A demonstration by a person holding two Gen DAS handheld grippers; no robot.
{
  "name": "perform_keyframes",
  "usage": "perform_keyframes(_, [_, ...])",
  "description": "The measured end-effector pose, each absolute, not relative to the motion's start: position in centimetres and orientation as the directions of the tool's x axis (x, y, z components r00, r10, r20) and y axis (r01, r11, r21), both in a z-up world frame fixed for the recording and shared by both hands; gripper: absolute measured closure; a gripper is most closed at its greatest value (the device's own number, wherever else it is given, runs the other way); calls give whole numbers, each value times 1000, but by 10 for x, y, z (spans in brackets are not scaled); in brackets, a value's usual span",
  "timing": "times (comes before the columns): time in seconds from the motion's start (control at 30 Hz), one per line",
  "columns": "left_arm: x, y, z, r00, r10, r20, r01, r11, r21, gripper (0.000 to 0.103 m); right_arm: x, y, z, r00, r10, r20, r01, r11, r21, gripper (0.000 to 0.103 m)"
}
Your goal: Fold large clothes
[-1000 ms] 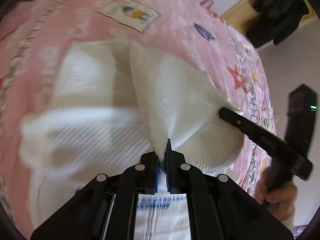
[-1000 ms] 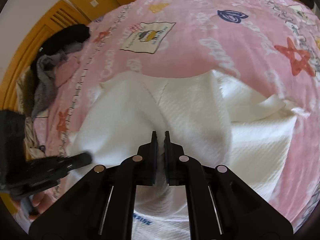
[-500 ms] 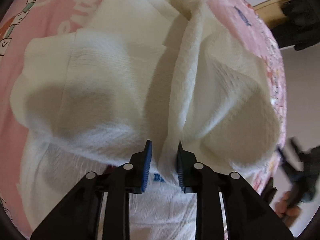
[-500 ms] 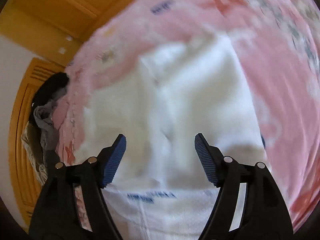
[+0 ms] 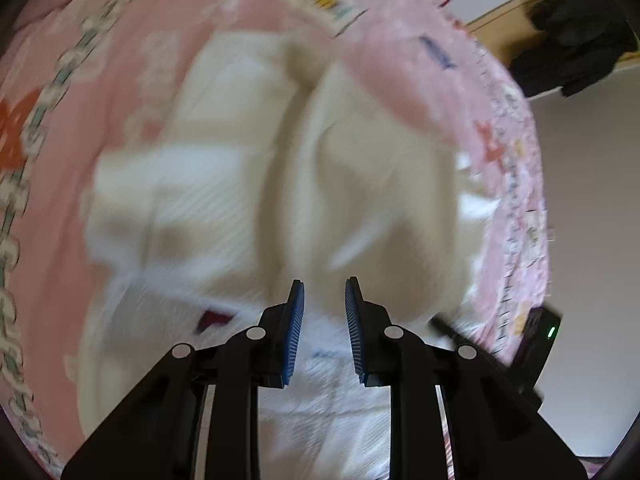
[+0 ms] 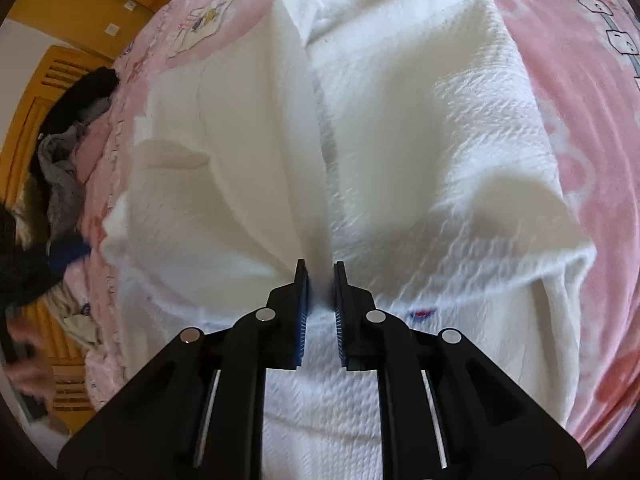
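white garment bunched under right gripper

White garment: textured knit, bunched in folds and ridges on the pink patterned bedspread; heavily motion-blurred. A small dark red mark, perhaps a label, shows on its near part. Left gripper: black, blue ribbed pads, jaws parted with a gap, white cloth seen behind it; no grip on it evident. Right gripper: lower right, at the bed's edge, green light lit. Dark clothing: heaped on a wooden rail, upper right.
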State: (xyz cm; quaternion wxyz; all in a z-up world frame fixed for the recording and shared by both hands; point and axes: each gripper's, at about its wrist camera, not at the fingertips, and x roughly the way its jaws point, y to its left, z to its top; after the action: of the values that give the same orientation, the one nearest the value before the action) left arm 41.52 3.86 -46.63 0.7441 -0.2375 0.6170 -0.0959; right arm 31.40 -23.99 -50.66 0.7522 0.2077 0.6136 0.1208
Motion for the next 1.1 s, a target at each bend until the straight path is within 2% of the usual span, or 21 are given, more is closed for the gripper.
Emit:
perform_keyframes(0.03, [429,27,-461,230,-452,-862,-116,866,-486,83,313,-244,-498,236,434,-869,80,883,463,87])
perform_keyframes(0.13, [460,-4,-459,233,-441,-867,-77,880,-468,83,330,-263,-465,341,381,-859,85,898,432,86])
perform_keyframes(0.23, [483,-31,-487,186,-454,-871,-108,872,-478,82,375,-266,-443,426,401,-811,31,889,456,86])
perform_keyframes(0.3, [484,-42,-511,151,-459,-876,-140,867,-479,82,420,-256,-449,379,444,-812,-18,881,474,86])
perform_keyframes(0.37, [477,-47,-530,121,-447,-886,-164,872,-462,82,469,-226,-471,252,515,-819,-80,855,513,86])
perform_keyframes(0.4, [473,-47,-537,116,-442,-889,-170,873,-456,82,490,-207,-485,185,476,-860,-118,879,461,86])
perform_keyframes(0.47, [463,-47,-546,110,-438,-892,-187,872,-452,82,521,-185,-513,166,247,-955,-157,962,222,90])
perform_keyframes(0.5, [458,-46,-549,113,-441,-890,-187,871,-455,82,537,-179,-530,143,176,-974,-163,975,152,90])
perform_keyframes(0.63, [432,-43,-563,115,-439,-891,-183,872,-453,84,576,-181,-547,157,146,-977,-83,987,135,96])
perform_keyframes(0.7, [427,-43,-567,134,-408,-903,-154,892,-426,87,585,-185,-546,162,187,-969,-42,982,183,96])
perform_keyframes(0.73, [427,-42,-570,135,-399,-907,-151,896,-417,91,585,-187,-543,167,204,-965,-34,979,201,95])
perform_keyframes(0.8, [429,-36,-570,134,-425,-896,-170,880,-443,92,572,-189,-529,216,230,-949,-50,973,224,91])
perform_keyframes(0.93, [428,-28,-540,188,-433,-881,-129,879,-459,93,492,-204,-479,350,362,-864,-101,932,349,91])
perform_keyframes(1.03, [429,-23,-512,249,-418,-874,-101,886,-453,83,417,-207,-457,377,444,-813,-144,895,422,91])
perform_keyframes(1.07, [431,-20,-504,272,-398,-876,-90,896,-435,77,399,-206,-458,366,455,-812,-156,890,429,91])
perform_keyframes(1.1, [434,-19,-502,277,-377,-884,-82,907,-412,74,378,-199,-466,336,461,-821,-170,887,429,91])
